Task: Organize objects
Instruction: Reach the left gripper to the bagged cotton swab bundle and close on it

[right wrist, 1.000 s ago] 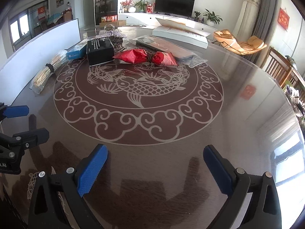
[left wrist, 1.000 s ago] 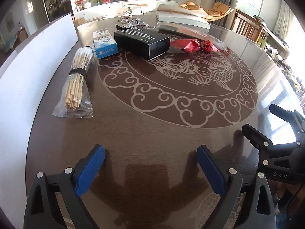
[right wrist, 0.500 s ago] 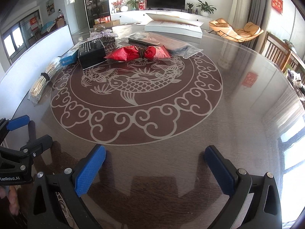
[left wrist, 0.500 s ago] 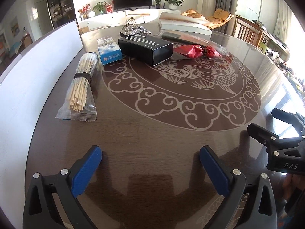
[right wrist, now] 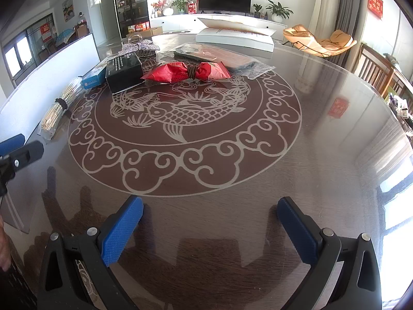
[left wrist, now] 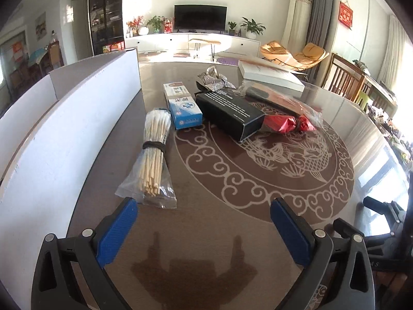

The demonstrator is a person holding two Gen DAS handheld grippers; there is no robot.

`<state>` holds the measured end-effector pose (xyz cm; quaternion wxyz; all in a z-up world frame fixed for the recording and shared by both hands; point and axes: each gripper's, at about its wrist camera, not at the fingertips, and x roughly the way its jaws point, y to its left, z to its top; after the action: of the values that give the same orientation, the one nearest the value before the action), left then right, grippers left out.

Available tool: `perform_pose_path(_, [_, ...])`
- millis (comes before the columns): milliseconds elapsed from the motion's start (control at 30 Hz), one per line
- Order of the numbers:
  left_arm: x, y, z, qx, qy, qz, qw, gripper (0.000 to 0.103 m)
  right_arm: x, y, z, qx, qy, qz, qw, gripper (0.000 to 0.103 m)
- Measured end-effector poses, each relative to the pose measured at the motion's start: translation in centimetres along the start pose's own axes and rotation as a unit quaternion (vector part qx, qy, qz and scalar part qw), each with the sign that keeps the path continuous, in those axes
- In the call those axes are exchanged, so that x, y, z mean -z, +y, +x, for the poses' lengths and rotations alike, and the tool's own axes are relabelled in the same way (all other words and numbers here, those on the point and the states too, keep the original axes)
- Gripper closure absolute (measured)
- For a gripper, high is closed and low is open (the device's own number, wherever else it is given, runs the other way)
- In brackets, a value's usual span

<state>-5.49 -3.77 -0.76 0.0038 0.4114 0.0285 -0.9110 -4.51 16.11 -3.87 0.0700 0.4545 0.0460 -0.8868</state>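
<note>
Your table [right wrist: 322, 155] is glossy dark brown, its centre printed with a pale fish ringed by cloud scrolls. On it you have a black box [left wrist: 229, 111] with white lettering, a blue-and-white box [left wrist: 183, 106], a red packet [right wrist: 185, 73] and pale sticks [left wrist: 155, 155]. Your hand-held gripper [left wrist: 204, 230] has blue pads.

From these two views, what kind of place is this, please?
Most likely a home's living and dining room: a large round dining table stands in front, with a television on a low white cabinet behind it, and potted plants beside the screen.
</note>
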Motion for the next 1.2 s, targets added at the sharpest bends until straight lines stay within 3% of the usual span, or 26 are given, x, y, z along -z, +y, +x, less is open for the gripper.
perform_pose_path(100, [-3.1, 1.7, 2.5, -0.041, 0.006, -0.006, 0.9991, 0.000, 0.0, 0.0, 0.0, 0.000, 0.000, 0.000, 1.000, 0.000])
perform_pose_path(267, [-4.9, 4.8, 9.4, -0.043, 0.101, -0.054, 0.9924, 0.000, 0.0, 0.0, 0.0, 0.000, 0.000, 0.000, 1.000, 0.000])
perform_pose_path(333, [-5.0, 4.6, 10.2, -0.070, 0.091, -0.036, 0.9928, 0.000, 0.0, 0.0, 0.0, 0.000, 0.000, 0.000, 1.000, 0.000])
perform_pose_path(367, [-5.2, 4.6, 10.5, -0.060, 0.089, -0.032, 0.9937, 0.000, 0.0, 0.0, 0.0, 0.000, 0.000, 0.000, 1.000, 0.000])
perform_pose_path(433, [-5.3, 4.5, 10.4, -0.055, 0.073, -0.026, 0.9955, 0.013, 0.0, 0.0, 0.0, 0.000, 0.000, 0.000, 1.000, 0.000])
perform_pose_path(500, [-5.1, 4.2, 9.6, -0.048, 0.048, -0.012, 0.9976, 0.061, 0.0, 0.0, 0.0, 0.000, 0.000, 0.000, 1.000, 0.000])
perform_pose_path(533, [-4.8, 3.9, 9.3, -0.046, 0.044, -0.005, 0.9980, 0.070, 0.0, 0.0, 0.0, 0.000, 0.000, 0.000, 1.000, 0.000])
perform_pose_path(700, [-1.8, 2.0, 6.6, -0.027, 0.047, 0.009, 0.9985, 0.074, 0.0, 0.0, 0.0, 0.000, 0.000, 0.000, 1.000, 0.000])
perform_pose_path(833, [0.7, -0.1, 4.6, -0.011, 0.051, 0.048, 0.9975, 0.072, 0.0, 0.0, 0.0, 0.000, 0.000, 0.000, 1.000, 0.000])
perform_pose_path(867, [1.0, -0.3, 4.4, -0.014, 0.049, 0.049, 0.9975, 0.066, 0.0, 0.0, 0.1, 0.000, 0.000, 0.000, 1.000, 0.000])
perform_pose_path(933, [1.2, 0.0, 4.4, -0.036, 0.049, 0.046, 0.9971, 0.035, 0.0, 0.0, 0.1, 0.000, 0.000, 0.000, 1.000, 0.000])
perform_pose_path(967, [1.2, 0.2, 4.7, -0.041, 0.053, 0.041, 0.9969, 0.013, 0.0, 0.0, 0.1, 0.000, 0.000, 0.000, 1.000, 0.000])
perform_pose_path(1000, [1.2, 0.6, 5.0, -0.040, 0.054, 0.032, 0.9972, 0.006, 0.0, 0.0, 0.0, 0.000, 0.000, 0.000, 1.000, 0.000])
perform_pose_path(1067, [1.1, 1.4, 5.4, -0.025, 0.064, 0.008, 0.9976, 0.001, 0.0, 0.0, 0.0, 0.000, 0.000, 0.000, 1.000, 0.000])
perform_pose_path(1200, [1.2, 1.4, 5.5, -0.029, 0.062, 0.008, 0.9976, 0.000, 0.1, 0.0, -0.1, 0.000, 0.000, 0.000, 1.000, 0.000])
